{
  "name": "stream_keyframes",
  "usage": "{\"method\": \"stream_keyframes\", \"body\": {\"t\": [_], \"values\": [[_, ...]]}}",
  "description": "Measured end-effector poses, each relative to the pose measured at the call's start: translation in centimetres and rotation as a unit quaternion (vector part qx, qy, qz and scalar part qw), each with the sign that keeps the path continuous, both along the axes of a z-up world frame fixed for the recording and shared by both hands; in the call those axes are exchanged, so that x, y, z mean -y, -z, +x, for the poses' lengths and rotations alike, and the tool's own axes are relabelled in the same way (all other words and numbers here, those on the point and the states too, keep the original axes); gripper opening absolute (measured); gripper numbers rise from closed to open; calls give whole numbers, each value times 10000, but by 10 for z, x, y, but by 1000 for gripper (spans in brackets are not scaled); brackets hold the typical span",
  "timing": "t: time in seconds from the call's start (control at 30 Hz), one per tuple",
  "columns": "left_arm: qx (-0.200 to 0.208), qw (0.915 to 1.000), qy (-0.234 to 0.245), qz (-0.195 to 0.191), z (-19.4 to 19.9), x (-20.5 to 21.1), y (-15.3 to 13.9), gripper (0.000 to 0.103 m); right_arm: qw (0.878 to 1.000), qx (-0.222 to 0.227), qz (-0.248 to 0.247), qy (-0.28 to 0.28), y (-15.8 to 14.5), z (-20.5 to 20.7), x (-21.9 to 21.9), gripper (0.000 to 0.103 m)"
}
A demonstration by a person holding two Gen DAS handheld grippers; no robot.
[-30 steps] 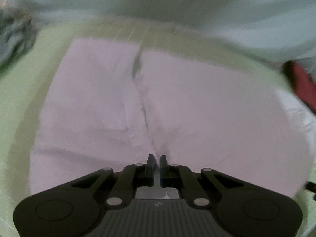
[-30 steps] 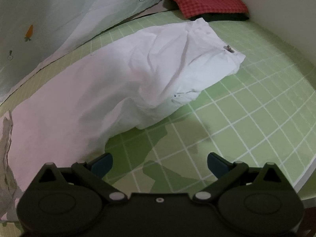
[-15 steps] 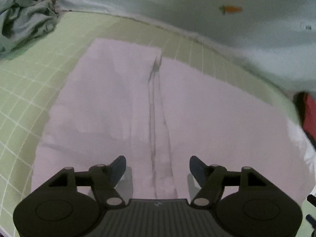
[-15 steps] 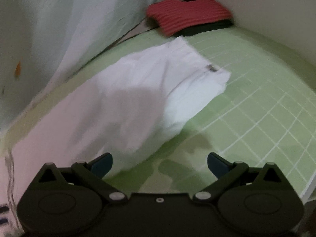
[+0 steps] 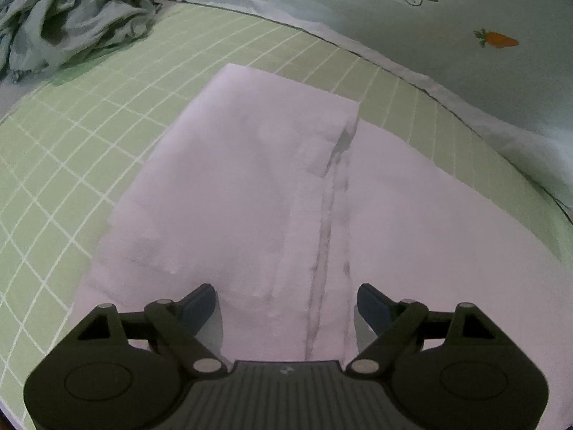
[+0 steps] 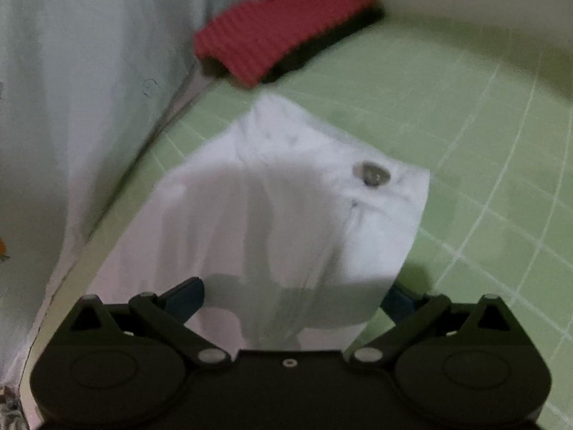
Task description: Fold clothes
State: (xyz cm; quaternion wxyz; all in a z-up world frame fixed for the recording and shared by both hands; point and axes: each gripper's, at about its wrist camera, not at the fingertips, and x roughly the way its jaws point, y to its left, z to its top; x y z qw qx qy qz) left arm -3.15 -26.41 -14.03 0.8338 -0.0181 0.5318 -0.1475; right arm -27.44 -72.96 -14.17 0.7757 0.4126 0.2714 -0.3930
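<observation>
Both grippers, left and right, gaping empty, hovering over white trousers lying on green grid mat; pale curtain hanging behind.

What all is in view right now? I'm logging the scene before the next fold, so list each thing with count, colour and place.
trousers: one pair, white, laid flat on the mat, legs side by side; waist end with a metal button in the right wrist view
mat: one, green with white grid, under everything
grey pile: one, grey-green crumpled cloth, far left corner of the mat
red garment: one, red, folded, on something dark at the far end of the mat; blurred
sheet: one, pale with carrot print, backdrop along the mat's far edge
left gripper: black with blue pads, open above the trouser legs
right gripper: black with blue pads, open above the waist end
</observation>
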Motion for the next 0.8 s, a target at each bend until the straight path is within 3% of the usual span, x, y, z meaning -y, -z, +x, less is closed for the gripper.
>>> {"method": "stream_keyframes", "body": {"t": [0.03, 0.1, 0.13, 0.2, 0.23, 0.27, 0.53, 0.8], "values": [[30, 10000, 47, -3, 0, 1, -2, 87, 10000, -93, -3, 3, 0, 4, 1, 101], [97, 9999, 137, -5, -1, -1, -3, 87, 9999, -141, 25, 19, -1, 4, 3, 81], [115, 9998, 136, -4, -1, -3, -4, 87, 9999, -165, 39, 27, -1, 5, 4, 54], [100, 9999, 76, -91, -1, -10, -5, 87, 10000, -47, 6, -2, -4, 1, 3, 42], [82, 9998, 47, -150, 0, -14, -6, 87, 10000, 84, -37, -37, -7, -4, 2, 28], [95, 9998, 49, -183, 0, -18, -9, 87, 9997, 210, -83, -72, -10, -8, 1, 24], [413, 9977, 371, -399, -3, -53, -43, 88, 9882, 421, -1240, -794, -71, 3, -49, 14], [599, 9948, 737, -363, 5, -100, -60, 89, 9610, 475, -2112, -1723, -119, 55, -147, 14]]}}
